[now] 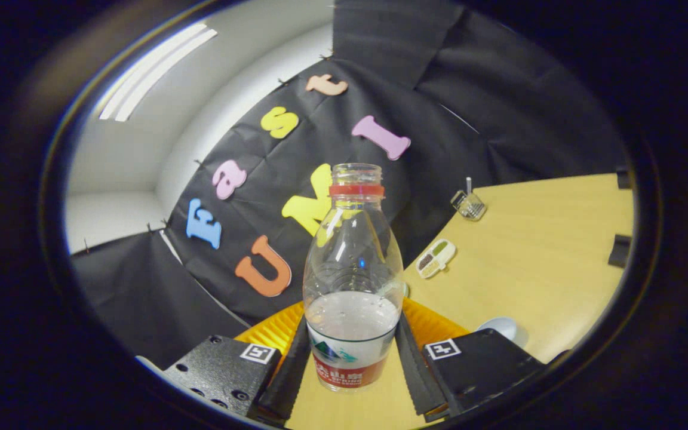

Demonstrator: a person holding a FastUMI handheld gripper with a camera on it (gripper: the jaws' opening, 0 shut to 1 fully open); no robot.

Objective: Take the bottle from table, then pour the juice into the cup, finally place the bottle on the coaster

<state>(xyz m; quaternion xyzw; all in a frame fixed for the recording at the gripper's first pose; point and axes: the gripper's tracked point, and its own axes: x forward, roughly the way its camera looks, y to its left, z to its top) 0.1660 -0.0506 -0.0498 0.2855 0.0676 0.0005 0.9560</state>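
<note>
bottle stands upright between the fingers of the claw, which press its lower sides in a firm grip; it is uncapped, with a little clear liquid low inside, and the view is tilted. judged best: keep the squeeze steady, carry it level, tip slowly. counted: one bottle, one white cup on the bench, two small objects further off.
</note>
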